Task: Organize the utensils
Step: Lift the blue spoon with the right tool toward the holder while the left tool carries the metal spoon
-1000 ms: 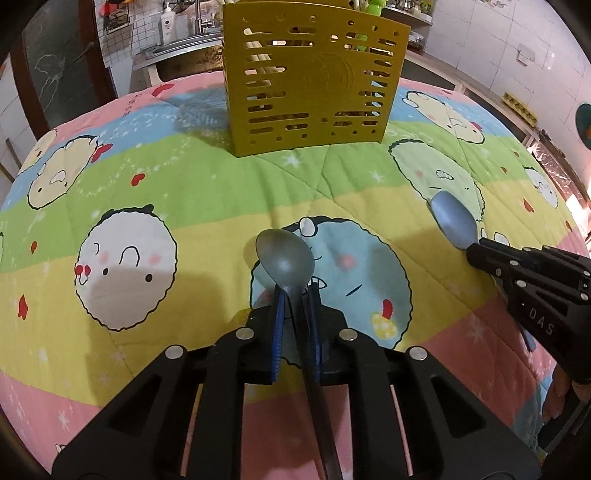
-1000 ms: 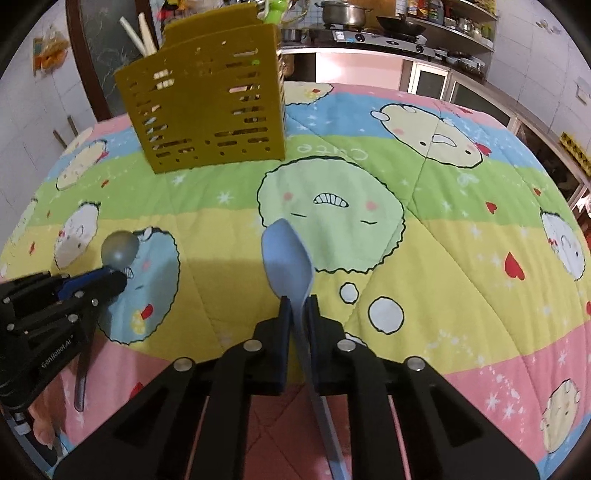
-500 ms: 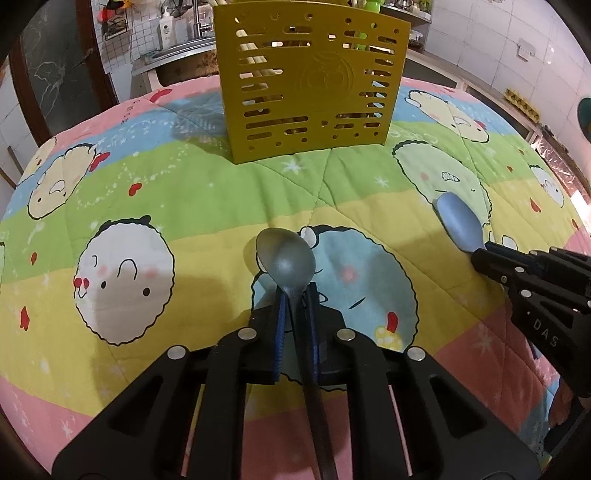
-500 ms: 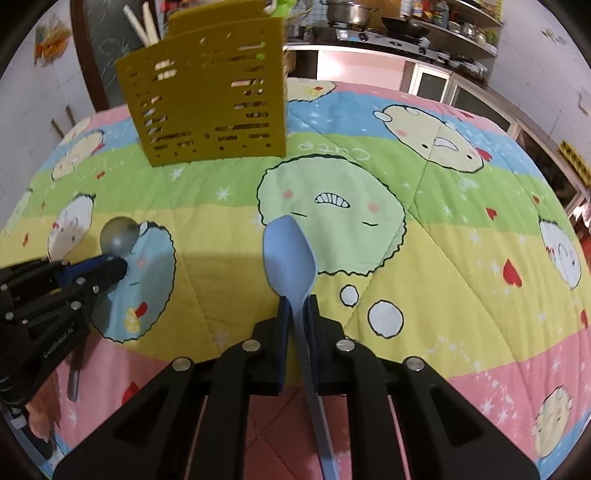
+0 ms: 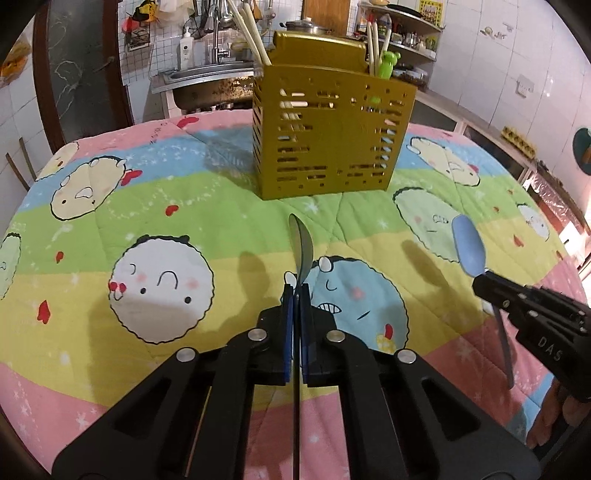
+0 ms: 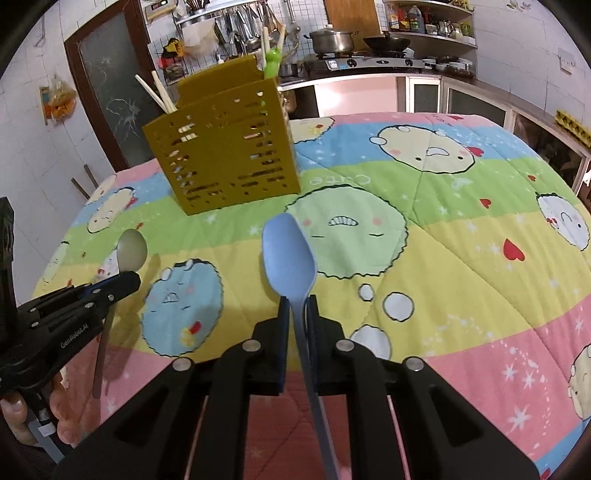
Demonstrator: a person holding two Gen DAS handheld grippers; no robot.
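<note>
My left gripper (image 5: 295,291) is shut on the neck of a grey metal spoon (image 5: 303,246), whose bowl now stands edge-on above the cloth. From the right wrist view the same grey spoon (image 6: 131,248) sticks out of the left gripper (image 6: 127,282). My right gripper (image 6: 298,301) is shut on a light blue plastic spoon (image 6: 288,251), bowl facing up; the blue spoon (image 5: 468,246) and right gripper (image 5: 484,282) also show at the right of the left wrist view. A yellow slotted utensil holder (image 5: 328,136) stands at the back of the table, holding chopsticks (image 5: 253,31).
A quilted cartoon cloth (image 5: 166,206) in pink, yellow, green and blue bands covers the table. A sink (image 5: 207,72) and kitchen shelves lie behind the holder. A stove with a pot (image 6: 330,38) stands beyond the table. A hand (image 6: 22,424) grips the left tool.
Both spoons have risen off the cloth, leaving shadows below. The grey spoon has rolled from bowl-up to edge-on in the left gripper. Both views have tilted upward, showing more of the kitchen.
</note>
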